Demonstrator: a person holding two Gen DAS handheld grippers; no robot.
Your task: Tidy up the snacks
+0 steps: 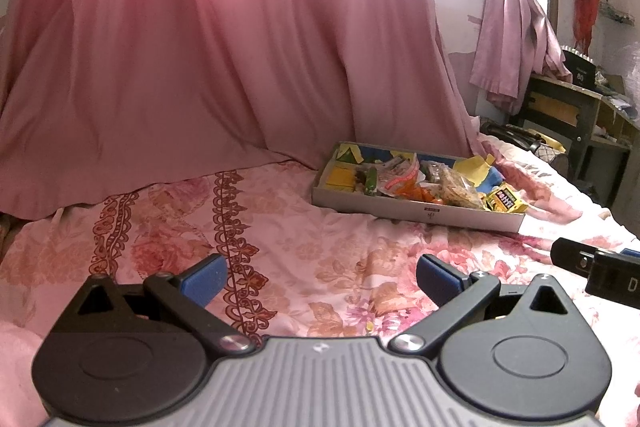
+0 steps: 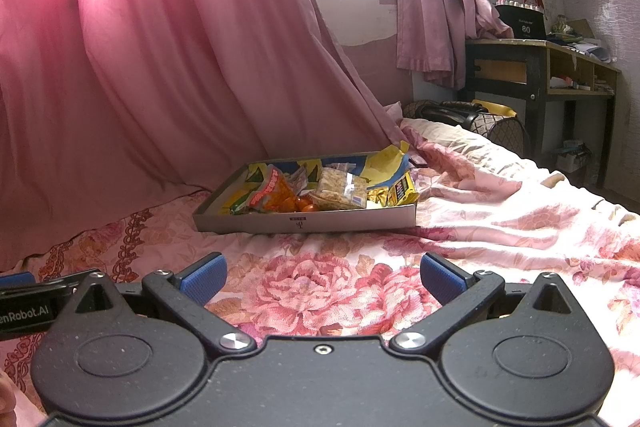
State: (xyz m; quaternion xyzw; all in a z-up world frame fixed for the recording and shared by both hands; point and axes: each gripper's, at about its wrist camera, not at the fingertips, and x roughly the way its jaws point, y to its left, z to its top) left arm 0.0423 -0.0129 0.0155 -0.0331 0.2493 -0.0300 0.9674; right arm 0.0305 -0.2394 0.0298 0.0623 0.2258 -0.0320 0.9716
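Both grippers are hovering low over the floral bedspread (image 2: 500, 227), the left gripper (image 1: 320, 281) and right gripper (image 2: 322, 279) each with jaws spread wide, gripping nothing. Farther off, the snacks (image 2: 320, 193) are lying in a shallow box (image 2: 304, 221) beside the pink curtain (image 1: 200, 47).
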